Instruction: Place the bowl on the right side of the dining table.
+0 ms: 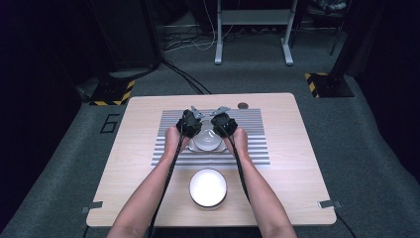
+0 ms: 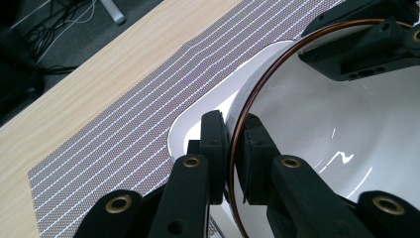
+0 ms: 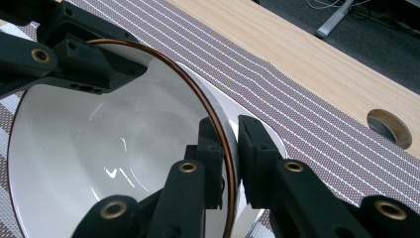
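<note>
Wide bare wood on every side of the striped mat (image 1: 250, 148), out to the table (image 1: 292, 124) edges; most room to the left and right of the two hands, less toward the far edge, where a round hole (image 1: 242, 105) sits just beyond the right gripper (image 1: 224, 124). Near edge partly taken by a lit white dish (image 1: 208, 187), well apart from both grippers and between the forearms.

On the mat, a white plate (image 2: 198, 116) lying flat under the bowl (image 1: 207, 139), its rounded corner showing just outside the left gripper (image 1: 189, 122).

Bowl white inside, with a thin brown rim, held between the two grippers at the mat's middle, above the plate. Rim clamped on opposite sides: left gripper nearly closed on the rim (image 2: 236, 144), one finger (image 2: 214, 144) outside the wall, the other inside. Right gripper likewise pinched almost shut on the rim (image 3: 225, 144), one finger (image 3: 255, 148) outside, one inside. Opposite gripper seen across the bowl's mouth in each gripper view, gripping the far rim.
</note>
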Demonstrator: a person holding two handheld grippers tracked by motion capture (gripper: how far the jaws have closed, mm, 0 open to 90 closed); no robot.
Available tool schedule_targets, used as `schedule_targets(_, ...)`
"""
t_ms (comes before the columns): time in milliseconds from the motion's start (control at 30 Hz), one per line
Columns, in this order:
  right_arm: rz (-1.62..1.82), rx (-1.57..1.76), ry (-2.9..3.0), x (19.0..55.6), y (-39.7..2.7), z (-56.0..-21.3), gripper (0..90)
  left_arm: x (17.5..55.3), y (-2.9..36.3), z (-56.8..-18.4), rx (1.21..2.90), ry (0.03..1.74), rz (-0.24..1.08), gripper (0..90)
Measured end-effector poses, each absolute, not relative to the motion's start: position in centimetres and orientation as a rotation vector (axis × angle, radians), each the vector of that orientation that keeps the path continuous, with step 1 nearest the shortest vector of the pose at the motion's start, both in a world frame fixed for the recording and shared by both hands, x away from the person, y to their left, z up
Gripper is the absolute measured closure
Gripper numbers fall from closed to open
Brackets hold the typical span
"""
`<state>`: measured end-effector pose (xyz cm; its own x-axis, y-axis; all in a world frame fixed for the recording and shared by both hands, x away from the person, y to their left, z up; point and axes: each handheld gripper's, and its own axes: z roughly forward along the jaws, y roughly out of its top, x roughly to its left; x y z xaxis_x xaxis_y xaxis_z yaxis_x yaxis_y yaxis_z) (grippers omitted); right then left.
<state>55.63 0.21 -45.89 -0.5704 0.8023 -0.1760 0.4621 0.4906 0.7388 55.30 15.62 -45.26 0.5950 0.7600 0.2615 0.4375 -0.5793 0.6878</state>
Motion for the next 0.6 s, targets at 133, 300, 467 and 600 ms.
schedule_targets(133, 0.891, 1.053, 2.228, 55.8, 0.1, -46.0, 81.1, 55.5, 15.7, -45.5, 2.238, 0.968, 0.734, 82.2)
schedule_targets(300, 0.912, 1.103, 2.208, 56.1, -0.2, -46.3, 82.1, 55.7, 16.0, -46.0, 2.234, 1.012, 0.71, 80.7)
schedule_targets(467, 0.928, 1.14, 2.196, 56.2, -0.3, -46.4, 82.0, 55.8, 16.0, -46.1, 2.232, 1.02, 0.705, 79.8)
schedule_targets(600, 0.933, 1.178, 2.19, 56.4, -0.3, -46.5, 81.4, 55.8, 16.1, -46.3, 2.229, 1.029, 0.691, 78.6)
